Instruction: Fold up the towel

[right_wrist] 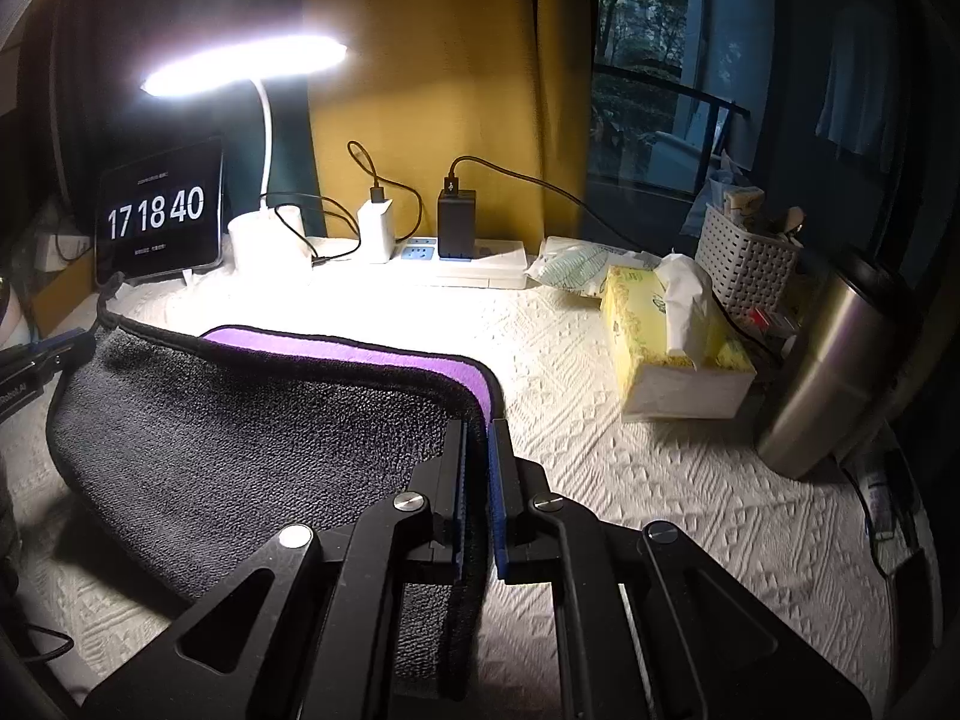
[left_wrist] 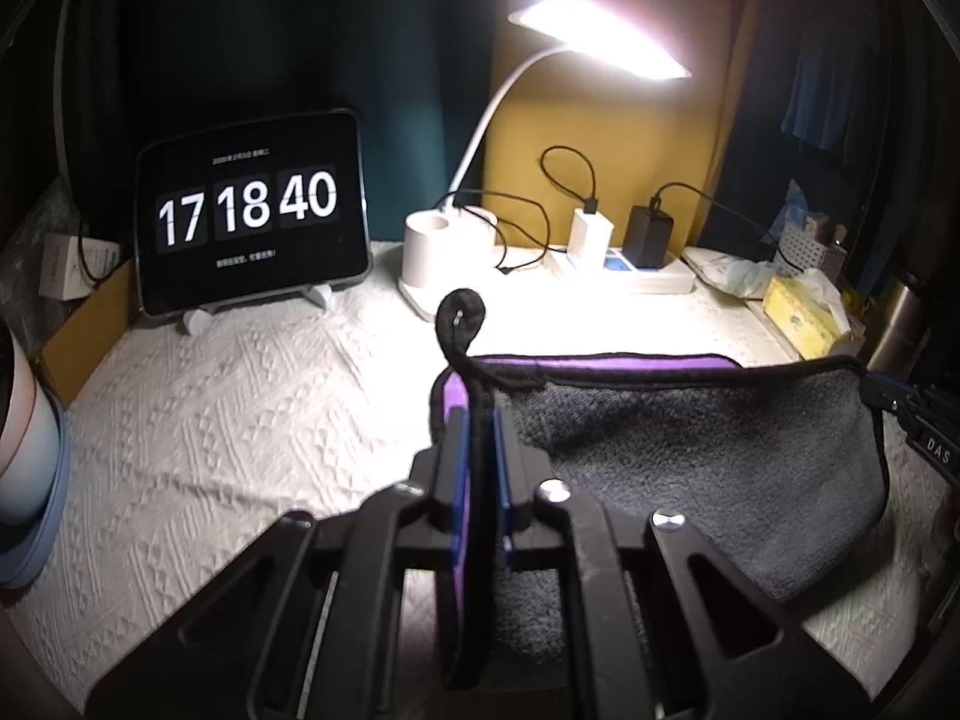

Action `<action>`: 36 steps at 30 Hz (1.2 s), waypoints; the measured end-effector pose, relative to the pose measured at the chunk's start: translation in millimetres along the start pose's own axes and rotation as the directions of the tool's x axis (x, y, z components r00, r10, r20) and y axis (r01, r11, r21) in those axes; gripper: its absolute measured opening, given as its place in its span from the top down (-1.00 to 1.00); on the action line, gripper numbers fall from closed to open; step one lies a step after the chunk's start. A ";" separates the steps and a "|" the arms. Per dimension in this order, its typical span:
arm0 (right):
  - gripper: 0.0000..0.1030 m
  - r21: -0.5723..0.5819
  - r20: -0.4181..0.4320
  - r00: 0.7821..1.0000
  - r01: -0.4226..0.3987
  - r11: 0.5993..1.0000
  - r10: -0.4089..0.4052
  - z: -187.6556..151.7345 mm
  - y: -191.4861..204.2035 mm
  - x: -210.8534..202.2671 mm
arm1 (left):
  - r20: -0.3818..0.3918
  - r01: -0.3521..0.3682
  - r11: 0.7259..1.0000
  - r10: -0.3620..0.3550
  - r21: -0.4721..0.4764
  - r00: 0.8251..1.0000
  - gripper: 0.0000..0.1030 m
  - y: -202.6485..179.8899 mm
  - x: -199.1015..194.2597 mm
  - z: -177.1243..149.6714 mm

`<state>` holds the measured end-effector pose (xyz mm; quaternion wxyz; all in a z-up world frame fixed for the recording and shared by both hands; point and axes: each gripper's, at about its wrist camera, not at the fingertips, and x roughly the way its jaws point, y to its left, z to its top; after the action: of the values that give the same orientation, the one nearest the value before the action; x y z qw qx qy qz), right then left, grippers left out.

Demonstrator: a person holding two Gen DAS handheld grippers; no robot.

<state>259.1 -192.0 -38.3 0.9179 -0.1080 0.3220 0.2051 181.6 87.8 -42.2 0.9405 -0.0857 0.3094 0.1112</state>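
Towel (right_wrist: 240,450): grey, purple underside, slung above desk (left_wrist: 210,408) between both tools. Left tool (left_wrist: 480,420), right tool (right_wrist: 478,429): each pinching a corner. Advice: carry both corners level, edges matched. Desk: white textured cover; lamp (left_wrist: 600,30) lit; room dark

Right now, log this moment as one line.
left claw: shut on towel corner | right claw: shut on opposite corner | towel: lifted, half-folded, grey side facing

A home desk at night: a white gooseneck desk lamp (right_wrist: 252,66) lights a white textured tablecloth (right_wrist: 600,450), yellow cardboard tissue box (right_wrist: 660,354) and black flip-clock tablet (left_wrist: 249,210).
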 end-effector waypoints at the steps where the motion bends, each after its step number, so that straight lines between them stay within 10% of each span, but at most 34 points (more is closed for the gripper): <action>1: 0.85 -0.002 0.000 1.000 0.001 1.000 -0.001 1.6 -0.9 2.4 | 0.000 -0.001 1.000 0.001 0.001 1.000 0.84 -0.5 2.2 1.1; 36: 0.85 -0.058 -0.023 1.000 -0.011 0.998 0.009 42.7 -9.7 97.9 | -0.039 -0.032 0.999 0.032 -0.006 0.999 0.84 11.7 84.7 25.8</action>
<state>356.2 -156.6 -67.0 0.9096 -0.1355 0.3269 0.2178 259.4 118.1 -73.7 0.9322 -0.0861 0.3285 0.1255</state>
